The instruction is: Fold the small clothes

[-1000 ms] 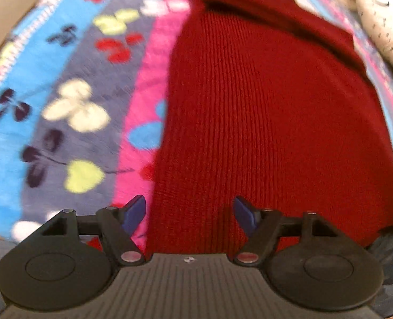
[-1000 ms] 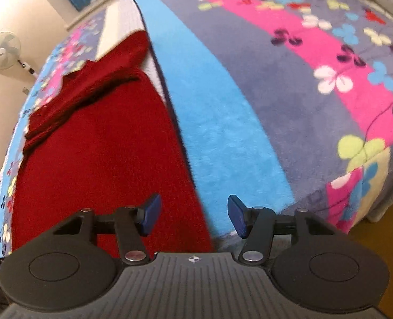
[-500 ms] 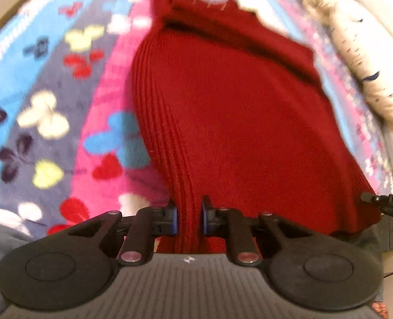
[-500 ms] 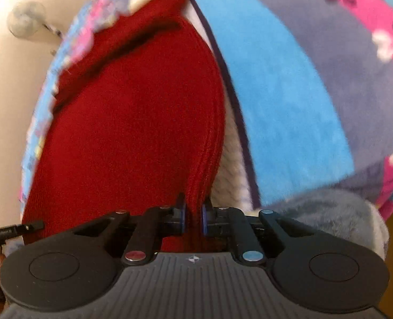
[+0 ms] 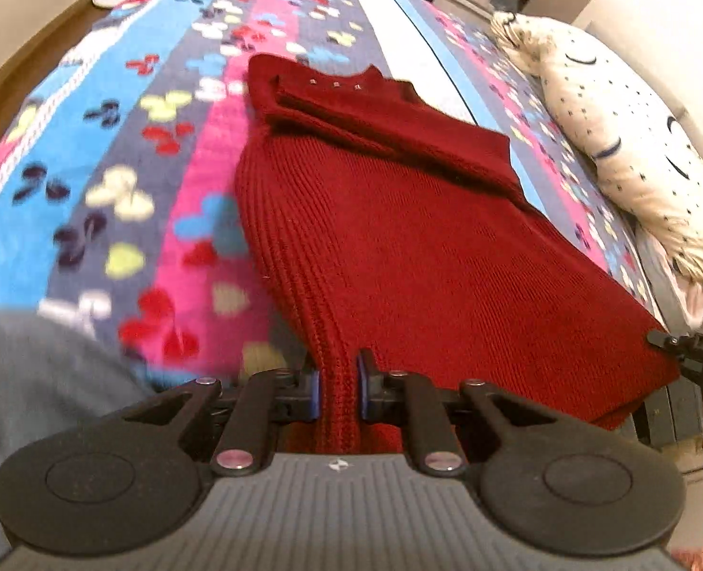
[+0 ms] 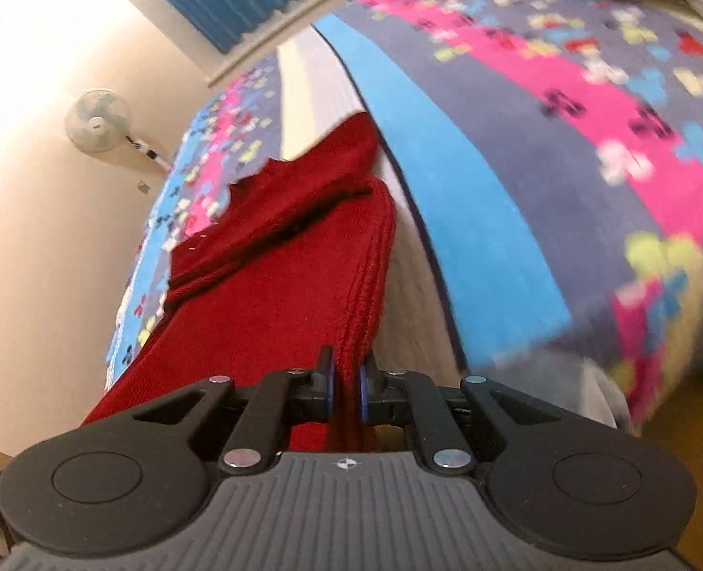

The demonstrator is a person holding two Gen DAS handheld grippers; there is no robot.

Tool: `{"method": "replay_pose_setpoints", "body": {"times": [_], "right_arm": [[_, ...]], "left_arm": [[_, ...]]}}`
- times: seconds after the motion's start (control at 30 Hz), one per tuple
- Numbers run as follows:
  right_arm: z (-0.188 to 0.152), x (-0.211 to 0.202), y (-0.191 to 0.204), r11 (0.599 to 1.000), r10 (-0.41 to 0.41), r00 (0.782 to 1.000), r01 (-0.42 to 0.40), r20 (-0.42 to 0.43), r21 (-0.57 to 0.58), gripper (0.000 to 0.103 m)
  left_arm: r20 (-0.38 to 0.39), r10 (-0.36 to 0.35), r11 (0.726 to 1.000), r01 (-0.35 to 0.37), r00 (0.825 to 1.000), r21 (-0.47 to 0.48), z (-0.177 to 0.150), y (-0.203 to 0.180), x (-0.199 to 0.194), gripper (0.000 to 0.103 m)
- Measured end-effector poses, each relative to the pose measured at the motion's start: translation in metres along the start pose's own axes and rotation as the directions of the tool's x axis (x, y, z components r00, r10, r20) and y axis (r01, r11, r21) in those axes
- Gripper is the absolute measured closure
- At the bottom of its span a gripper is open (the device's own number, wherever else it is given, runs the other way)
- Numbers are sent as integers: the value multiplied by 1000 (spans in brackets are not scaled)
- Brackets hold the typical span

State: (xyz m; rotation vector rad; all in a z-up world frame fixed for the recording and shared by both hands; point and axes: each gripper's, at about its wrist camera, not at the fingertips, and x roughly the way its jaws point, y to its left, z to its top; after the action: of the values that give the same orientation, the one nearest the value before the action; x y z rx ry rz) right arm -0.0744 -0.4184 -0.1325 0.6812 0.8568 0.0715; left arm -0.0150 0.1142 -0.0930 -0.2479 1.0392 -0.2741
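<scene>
our left tongs (image 5: 337, 390) are clamped on the near left corner of the red knit sweater (image 5: 399, 247) lying on the flowered bed blanket (image 5: 127, 152), while our right tongs (image 6: 345, 392) pinch its near right corner beside the blanket's blue stripe (image 6: 451, 200).

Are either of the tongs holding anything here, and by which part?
Both are. The left tongs and the right tongs each pinch the near hem of the red knit sweater, one at each bottom corner, along its ribbed side edges.
</scene>
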Motion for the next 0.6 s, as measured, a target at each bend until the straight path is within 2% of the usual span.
{"method": "replay_pose_setpoints", "body": {"times": [0.13,0.3,0.47,0.6], "right_arm": [[-12,-13,-10,999,-12,1000,13,-17,45,93],[18,3,1,997,-30,997,34,-66,63,93],[87,54,25,996,-47,993,54,-109,64,93],[171,121,55,996,-69,992,75,-109,55,93]], "left_arm": [[-34,0,1000,-1,999,-30,-15,8,1,87],[-51,-4,999,1,999,-54,22,11,4,87],[-54,3,999,-6,999,-52,100,8,26,87],[-26,45,997,-47,999,-53,199,12,70,87]]}}
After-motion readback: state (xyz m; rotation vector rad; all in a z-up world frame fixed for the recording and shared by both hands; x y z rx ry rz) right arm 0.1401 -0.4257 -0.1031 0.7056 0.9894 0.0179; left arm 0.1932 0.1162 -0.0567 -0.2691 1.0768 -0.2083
